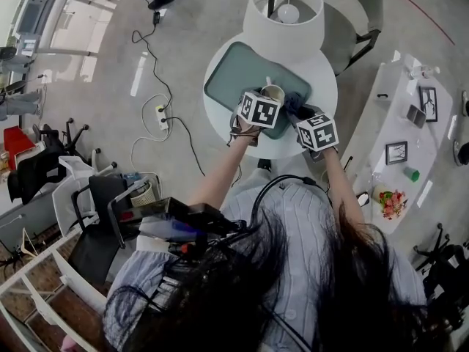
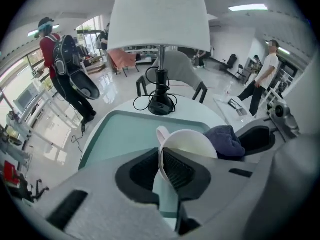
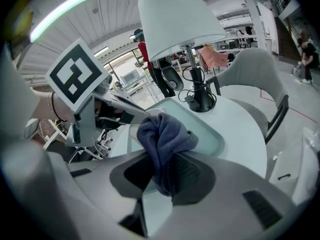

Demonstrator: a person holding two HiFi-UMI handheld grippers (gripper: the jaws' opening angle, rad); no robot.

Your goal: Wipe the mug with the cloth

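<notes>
Both forearms reach forward over the round white desk. The left gripper is clamped on the wall of the white mug, holding it over the teal mat. The right gripper is clamped on a bunched dark blue cloth, which sits just beside the mug's right side. A lamp stands close behind, and its shade hangs over the far edge of the mat. Only the left gripper view shows the mug's handle and the lamp's base with its coiled cable.
</notes>
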